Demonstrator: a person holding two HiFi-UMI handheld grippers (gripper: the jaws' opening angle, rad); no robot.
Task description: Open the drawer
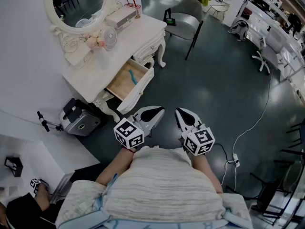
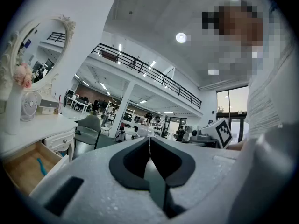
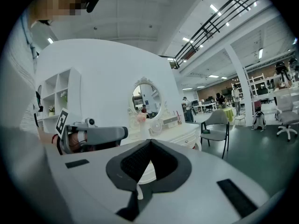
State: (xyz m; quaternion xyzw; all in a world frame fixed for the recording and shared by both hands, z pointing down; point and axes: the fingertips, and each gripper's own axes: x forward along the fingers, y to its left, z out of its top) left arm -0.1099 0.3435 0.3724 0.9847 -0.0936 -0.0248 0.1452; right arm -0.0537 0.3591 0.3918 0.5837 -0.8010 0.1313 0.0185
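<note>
The white dressing table (image 1: 138, 32) with an oval mirror (image 1: 81, 1) stands at the upper left. Its left drawer (image 1: 125, 82) is pulled out, showing a wooden bottom and a teal item (image 1: 132, 77). The left gripper view shows the same open drawer (image 2: 23, 167) at lower left. My left gripper (image 1: 158, 110) is shut on nothing and hovers over the floor just right of the drawer front. My right gripper (image 1: 180, 111) is beside it, also shut and empty. In their own views, both the left gripper (image 2: 149, 140) and the right gripper (image 3: 150, 142) have their tips together.
A grey chair (image 1: 187, 20) stands right of the table. A black and silver case (image 1: 78, 120) sits on the floor left of the drawer. A cable and power strip (image 1: 233, 160) lie at right. Another person's hand (image 1: 40, 187) is at lower left.
</note>
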